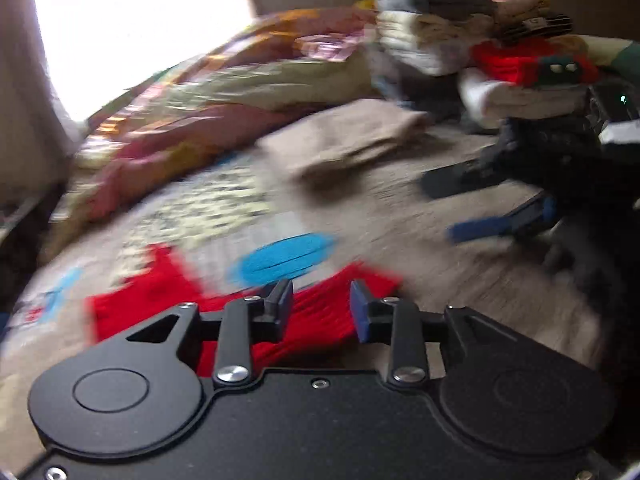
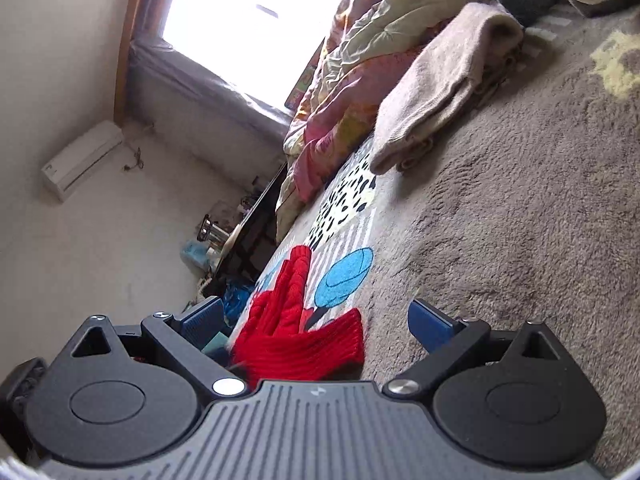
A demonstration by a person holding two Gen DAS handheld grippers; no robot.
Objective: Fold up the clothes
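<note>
Red knit garment (image 2: 296,344) between open right gripper (image 2: 316,320), lengthwise away

A knitted garment (image 2: 298,344) is spread on the blanket (image 2: 520,208), directly before both grippers. Beyond it, a folded garment (image 2: 444,80) is laid on the same blanket. Behind and to the left of the folded garment, a crumpled quilt (image 1: 208,96) is heaped along the edge of the blanket, under the window (image 1: 136,28). To the right of the quilt, stacks of folded clothes (image 1: 452,36) are placed at the far end. The right gripper (image 1: 452,208) is seen on the right side, before these stacks.
</note>
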